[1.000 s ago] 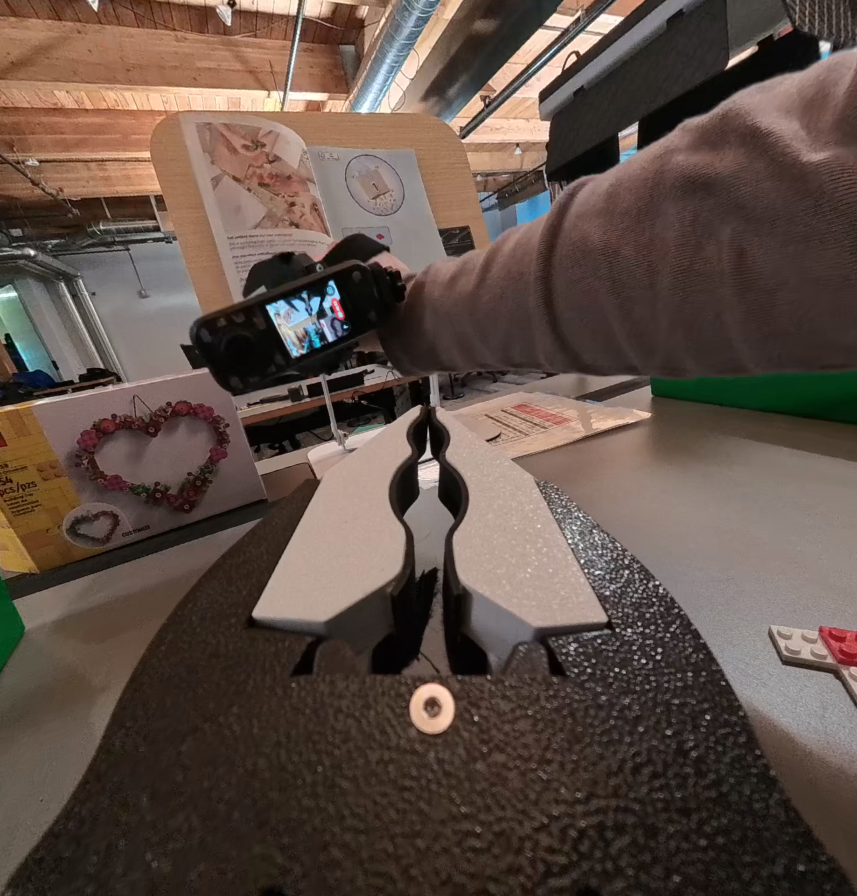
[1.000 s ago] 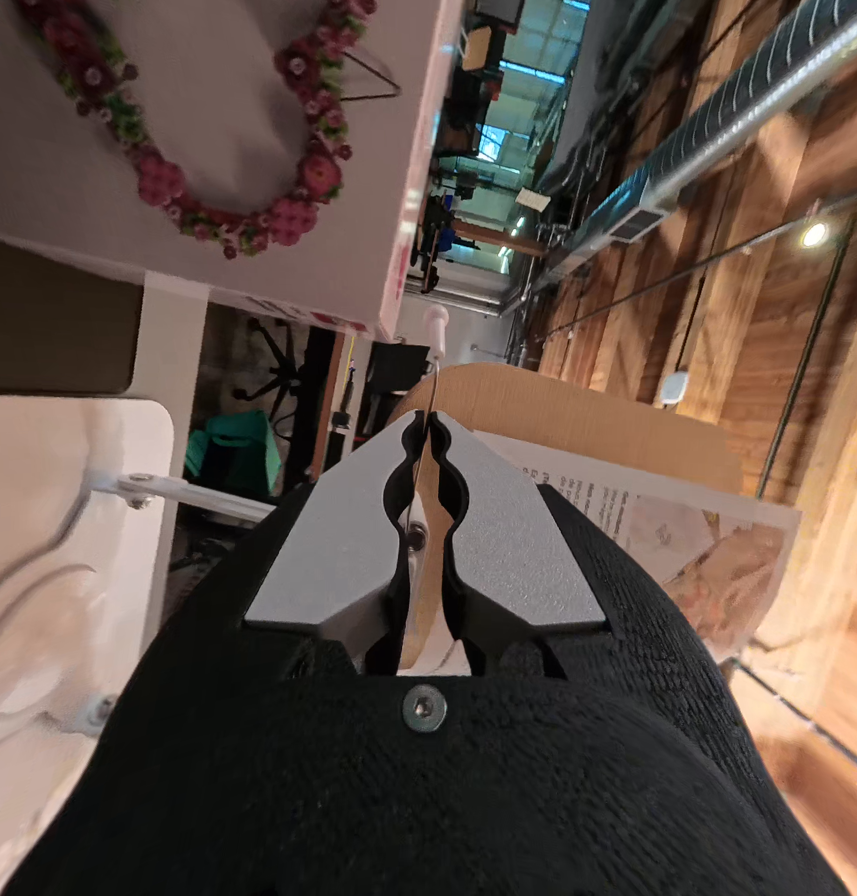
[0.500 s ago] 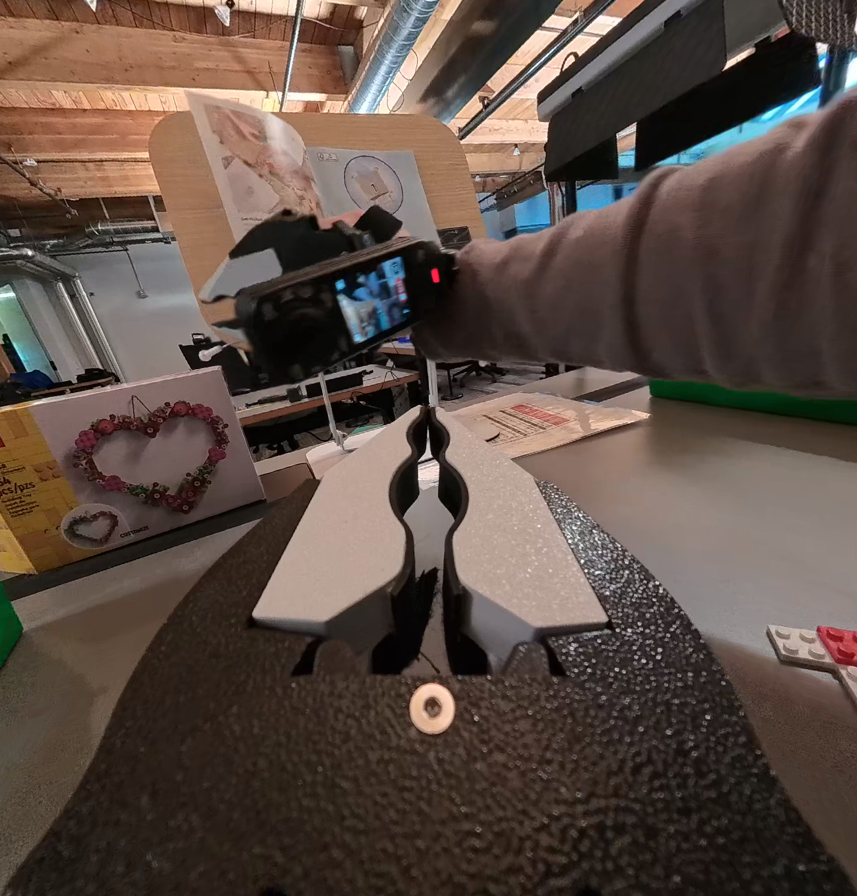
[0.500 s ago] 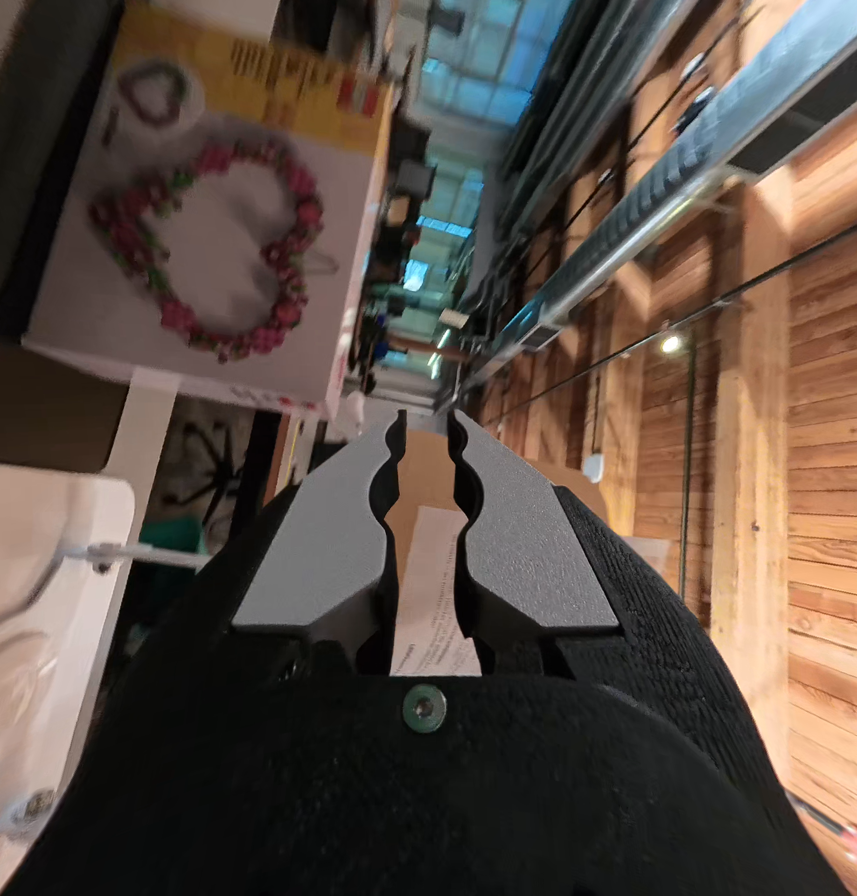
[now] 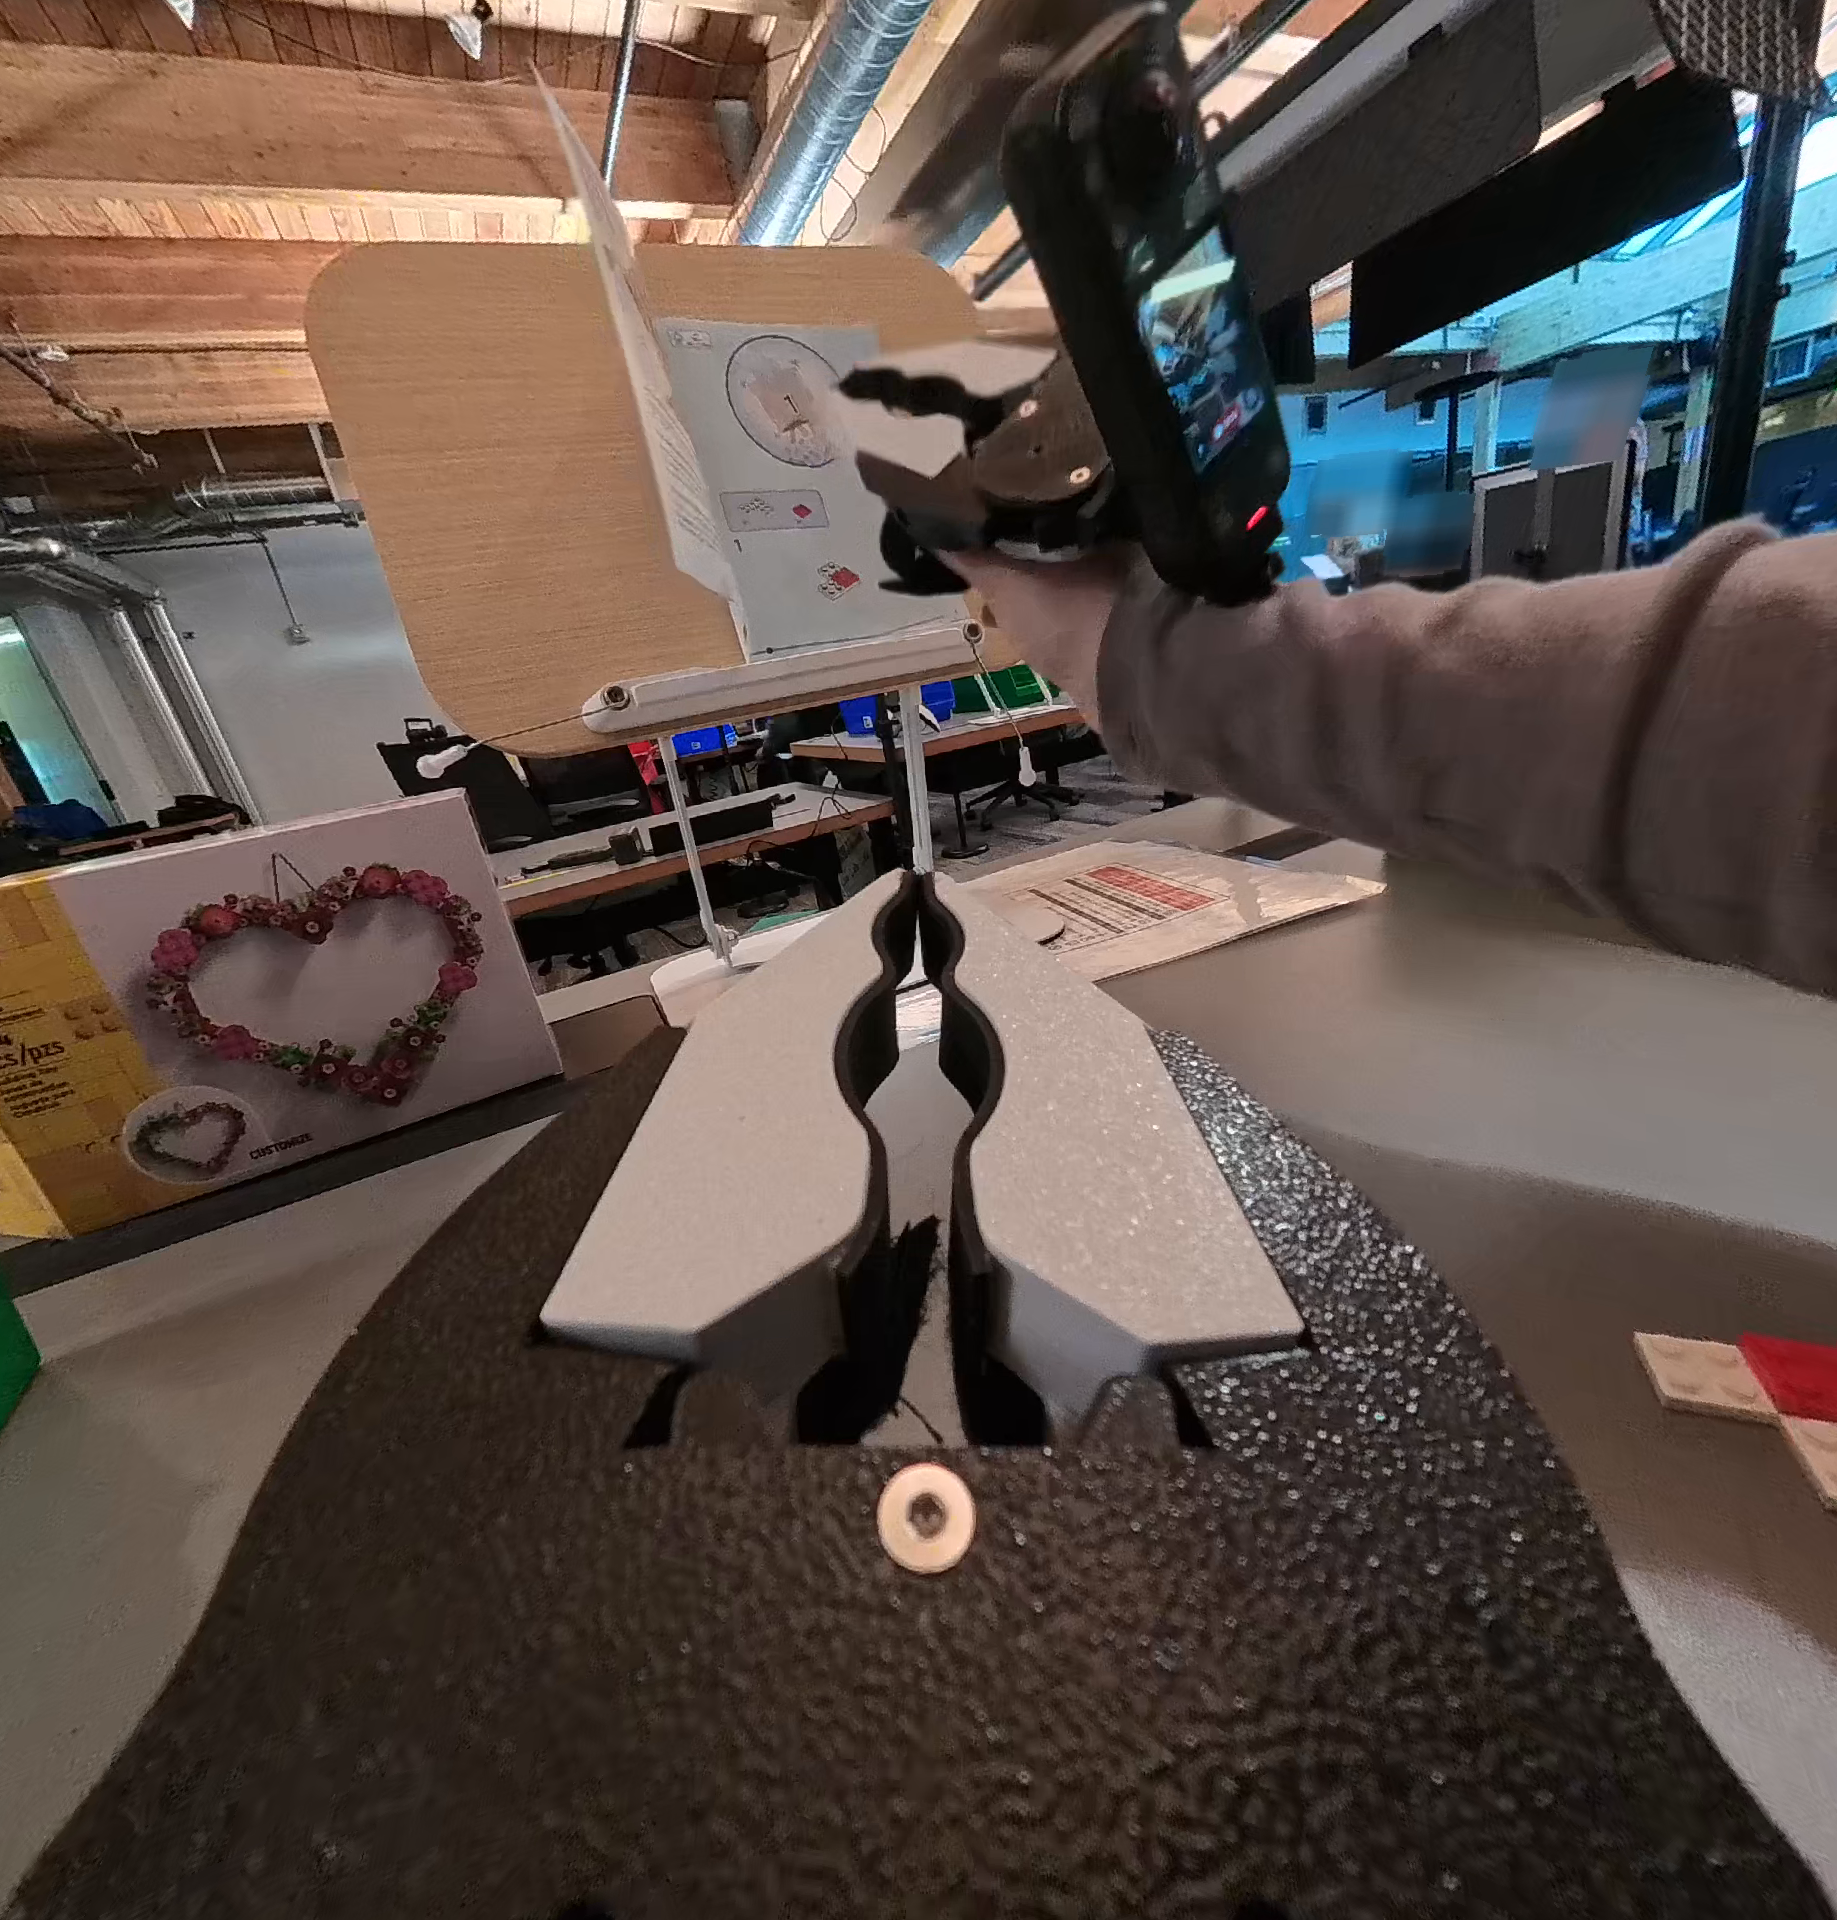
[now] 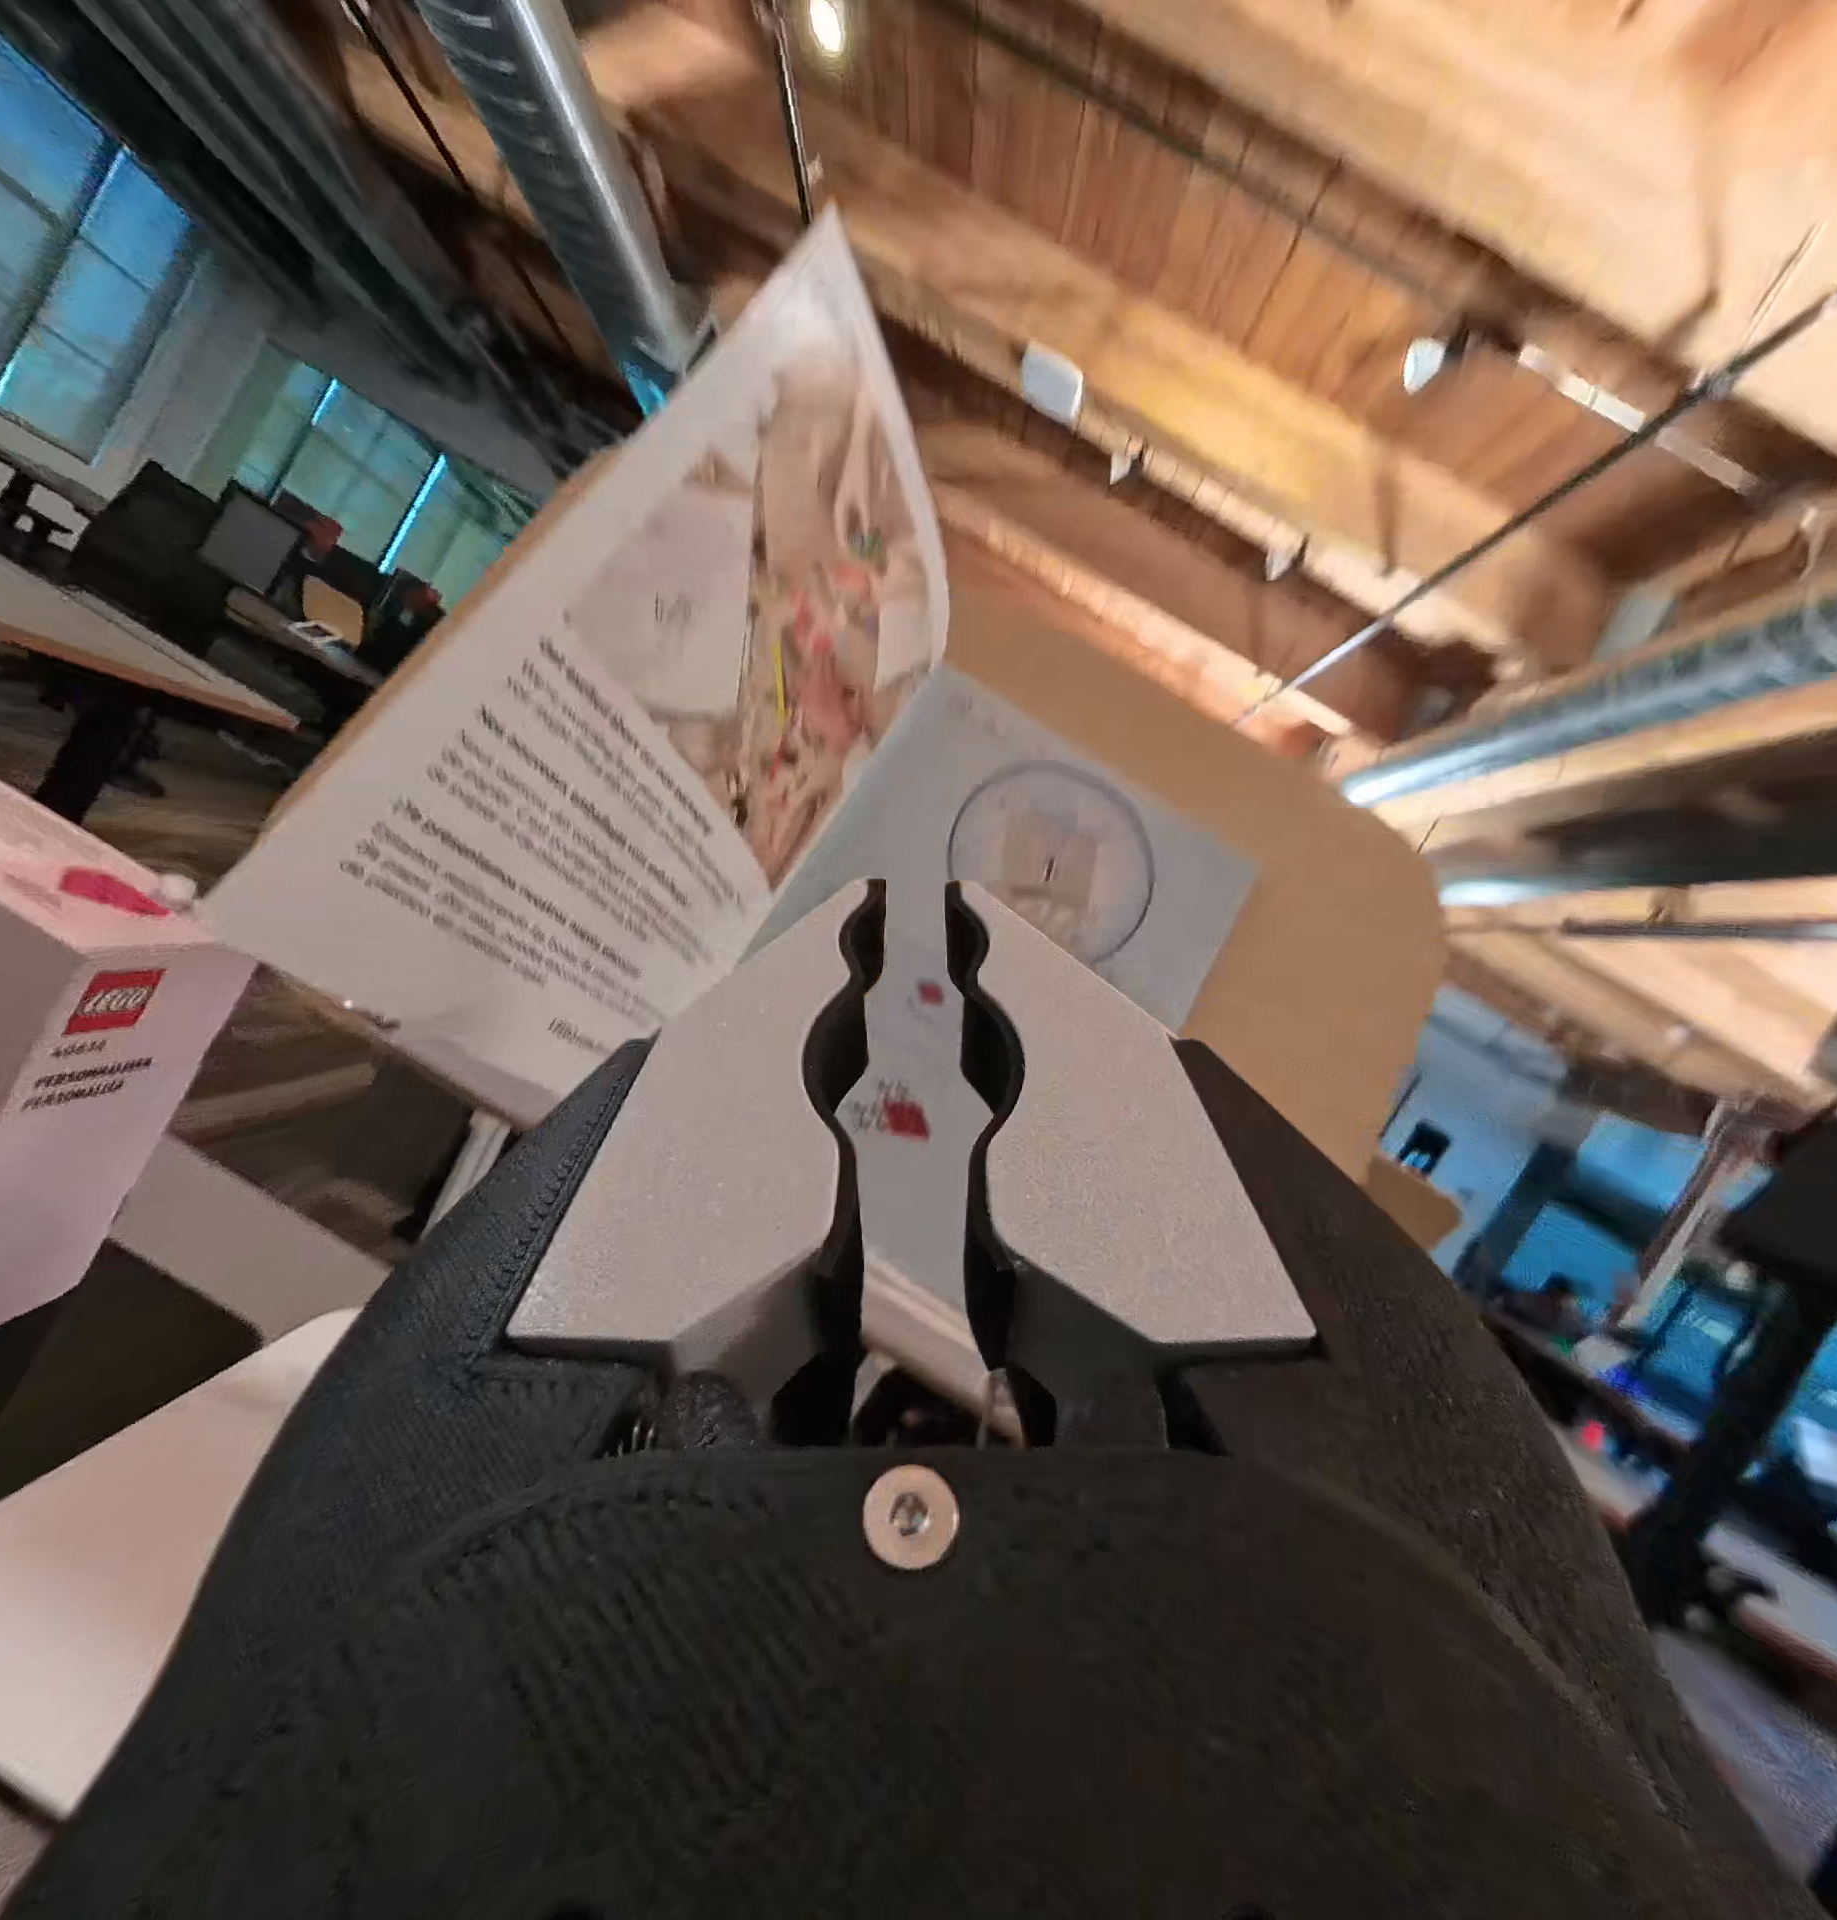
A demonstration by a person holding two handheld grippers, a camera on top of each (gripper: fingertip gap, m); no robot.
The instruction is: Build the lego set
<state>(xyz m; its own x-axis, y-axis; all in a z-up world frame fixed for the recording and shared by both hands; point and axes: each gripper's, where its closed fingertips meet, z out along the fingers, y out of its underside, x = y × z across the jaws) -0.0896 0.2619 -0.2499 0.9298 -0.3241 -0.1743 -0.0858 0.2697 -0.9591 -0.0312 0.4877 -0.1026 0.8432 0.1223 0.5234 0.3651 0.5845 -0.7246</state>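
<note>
left gripper [image 5: 919, 894]: matt grey fingers, pebbled blk plastic body | stand board [image 5: 519, 468]: wood-grain | booklet [image 6: 685, 727]: paper | table [image 5: 1413, 1060]: smooth grey

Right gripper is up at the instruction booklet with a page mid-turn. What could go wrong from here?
1. The loose page stands on edge with the right gripper open and not holding it; it may flop back and cover the step page.
2. The gripper hovers close to the thin-legged book stand; a bump could tip it.
3. The sleeve reaches over the table; lowering it carelessly might sweep the small brick assembly away. The left gripper is shut and idle.
</note>
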